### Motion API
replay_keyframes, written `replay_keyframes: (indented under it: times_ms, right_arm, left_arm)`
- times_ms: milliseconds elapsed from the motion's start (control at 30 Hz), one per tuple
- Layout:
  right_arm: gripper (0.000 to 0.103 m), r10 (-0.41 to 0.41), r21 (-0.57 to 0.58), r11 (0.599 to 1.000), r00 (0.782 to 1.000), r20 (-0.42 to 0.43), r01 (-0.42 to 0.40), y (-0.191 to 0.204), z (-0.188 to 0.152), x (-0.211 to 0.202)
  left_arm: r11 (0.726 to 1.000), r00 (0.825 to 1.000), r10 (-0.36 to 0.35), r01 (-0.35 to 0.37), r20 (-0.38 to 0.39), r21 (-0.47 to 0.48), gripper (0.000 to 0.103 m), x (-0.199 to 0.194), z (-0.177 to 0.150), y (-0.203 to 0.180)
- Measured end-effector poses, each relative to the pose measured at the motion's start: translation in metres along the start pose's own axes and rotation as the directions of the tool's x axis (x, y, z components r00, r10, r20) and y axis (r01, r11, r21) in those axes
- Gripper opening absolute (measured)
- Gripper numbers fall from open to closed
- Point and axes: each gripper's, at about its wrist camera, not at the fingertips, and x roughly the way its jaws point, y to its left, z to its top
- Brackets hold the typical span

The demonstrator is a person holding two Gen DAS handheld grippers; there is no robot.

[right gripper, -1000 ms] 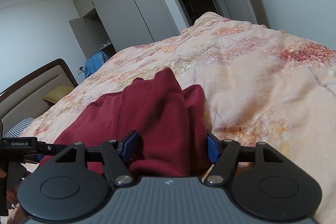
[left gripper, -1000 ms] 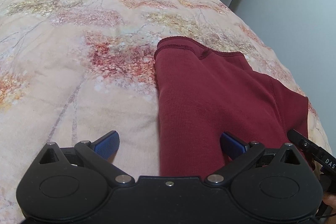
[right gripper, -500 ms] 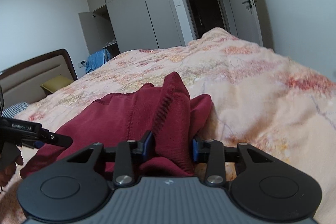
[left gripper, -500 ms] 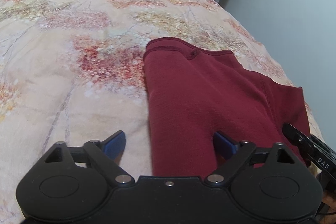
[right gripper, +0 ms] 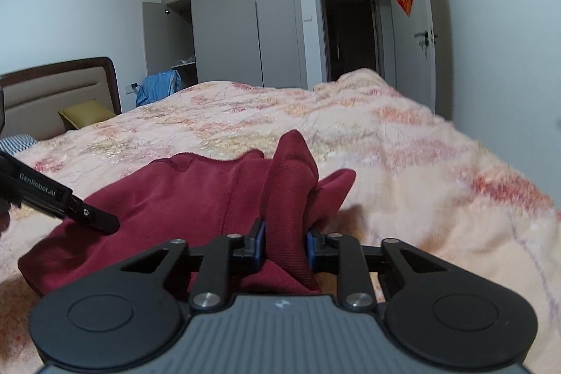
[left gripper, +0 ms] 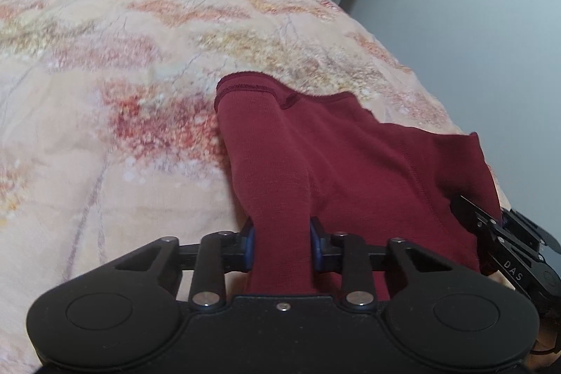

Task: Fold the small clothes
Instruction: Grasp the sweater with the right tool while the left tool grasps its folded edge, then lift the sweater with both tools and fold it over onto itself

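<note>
A dark red ribbed garment (left gripper: 350, 156) lies on the floral bedspread (left gripper: 122, 93). My left gripper (left gripper: 282, 244) is shut on a bunched fold at its near left edge, lifting it slightly. The garment also shows in the right wrist view (right gripper: 196, 195). My right gripper (right gripper: 284, 246) is shut on a raised fold at the garment's right side, which stands up in a peak. The right gripper appears at the right edge of the left wrist view (left gripper: 508, 244), and the left gripper's finger (right gripper: 59, 198) shows at the left of the right wrist view.
The bedspread (right gripper: 403, 156) stretches away on all sides. A headboard (right gripper: 52, 93) with a yellow pillow (right gripper: 87, 113) is at the far left. Grey wardrobes (right gripper: 228, 23), a blue cloth (right gripper: 157, 86) and a dark doorway (right gripper: 350, 30) stand beyond the bed.
Both grippers have closed on folds of the red garment; a second ago both were open around it. The cloth is now pinched and pulled up into ridges.
</note>
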Motion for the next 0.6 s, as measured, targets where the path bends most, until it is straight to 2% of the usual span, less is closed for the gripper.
replay_keyframes:
  times_ms: [167, 300, 433, 600]
  right_arm:
    - [0.019, 0.002, -0.092, 0.996, 1.0, 0.028, 0.001, 0.023, 0.016, -0.01]
    - [0.019, 0.036, -0.124, 0.992, 0.997, 0.074, -0.027, 0.044, 0.034, -0.018]
    - [0.019, 0.075, -0.161, 0.985, 0.99, 0.117, -0.056, 0.073, 0.05, -0.019]
    - [0.019, 0.155, -0.125, 0.983, 0.975, 0.162, -0.136, 0.116, 0.067, -0.007]
  left_arm:
    - [1.0, 0.999, -0.027, 0.027, 0.043, -0.002, 0.026, -0.024, 0.011, -0.003]
    - [1.0, 0.995, -0.003, 0.0, 0.097, 0.028, 0.026, -0.055, 0.024, -0.002]
    - [0.998, 0.986, 0.044, -0.05, 0.159, 0.031, 0.026, -0.095, 0.034, 0.017]
    - [0.989, 0.968, 0.142, -0.147, 0.206, 0.01, 0.026, -0.141, 0.039, 0.054]
